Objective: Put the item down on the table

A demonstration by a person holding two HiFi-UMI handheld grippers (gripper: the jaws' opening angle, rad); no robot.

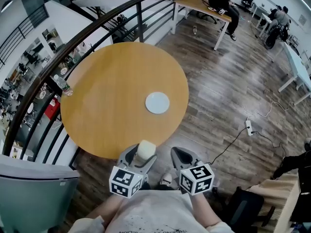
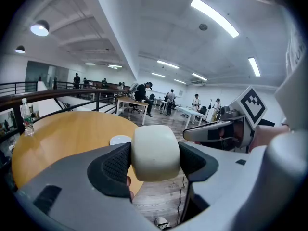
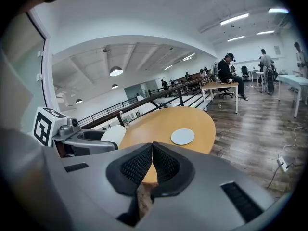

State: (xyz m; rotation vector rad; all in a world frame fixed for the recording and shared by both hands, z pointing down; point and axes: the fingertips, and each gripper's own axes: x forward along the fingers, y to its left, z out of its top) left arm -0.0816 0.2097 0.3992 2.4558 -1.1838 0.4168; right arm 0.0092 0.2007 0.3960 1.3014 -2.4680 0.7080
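The put-down has not yet happened. The item (image 2: 155, 153) sits clamped in the left tool (image 1: 144, 157), whose jaws are spread wide with a pad pressed against each flank of it. It is held in the air at the bench's near edge rather than resting on the bench (image 1: 107, 106). What is left, by my reading, is the whole placement: carry the item in over the bench top, lower it until it bears on the wood, and release. The right tool (image 3: 152, 160) plays no part for now. Its jaws are drawn together with nothing between them, and it hangs just off the bench's near edge beside the left one.

The item is a cream-white block with rounded corners and smooth, matt faces, squarish in outline. It may be foam or soft plastic, but I cannot tell which. The pads gripping it are black with a fine dimpled texture, and they are set in smooth grey shells.

The bench is round, with a plain, lightly glossy honey-coloured wooden top. Right of the bench's centre lies a flat, pale, round disc (image 1: 157, 103). At the bench's far left rim stands a clear bottle (image 1: 62, 85), close to a dark curved railing (image 1: 97, 25). Around the bench lies dark plank flooring.
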